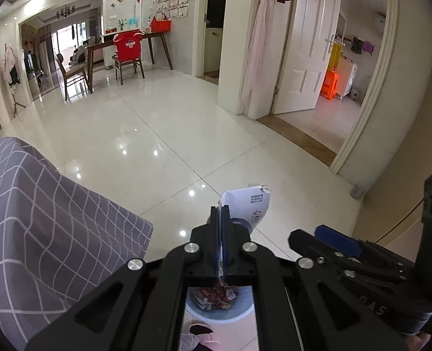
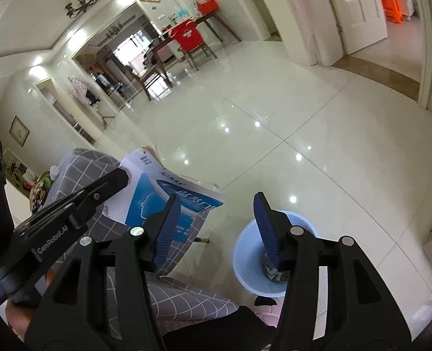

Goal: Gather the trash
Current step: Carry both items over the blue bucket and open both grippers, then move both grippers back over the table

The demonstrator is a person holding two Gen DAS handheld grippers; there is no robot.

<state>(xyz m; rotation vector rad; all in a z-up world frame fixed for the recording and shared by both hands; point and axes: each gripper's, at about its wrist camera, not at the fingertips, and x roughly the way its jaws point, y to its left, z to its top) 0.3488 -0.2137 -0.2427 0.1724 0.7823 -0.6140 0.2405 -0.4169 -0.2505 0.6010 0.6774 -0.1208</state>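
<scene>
Now left claw (image 1: 219, 219) pinching flattened carton (image 1: 249, 206), above bin (image 1: 216, 314)

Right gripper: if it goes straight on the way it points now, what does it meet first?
Probably the floor. The right gripper has open jaws, with bare tiles between them. The blue bin and the box lie beside that line. Depth is uncertain.

glossy pale tiled floor (image 1: 163, 134) reflected ceiling spotlights. dark wooden dining table (image 1: 122, 45) with chairs, one chair (image 1: 128, 55) draped in red. white panelled door (image 1: 309, 46) stood open. black chandelier (image 2: 80, 1) hung overhead. grey checked cloth (image 1: 40, 219) covered the near surface.
</scene>
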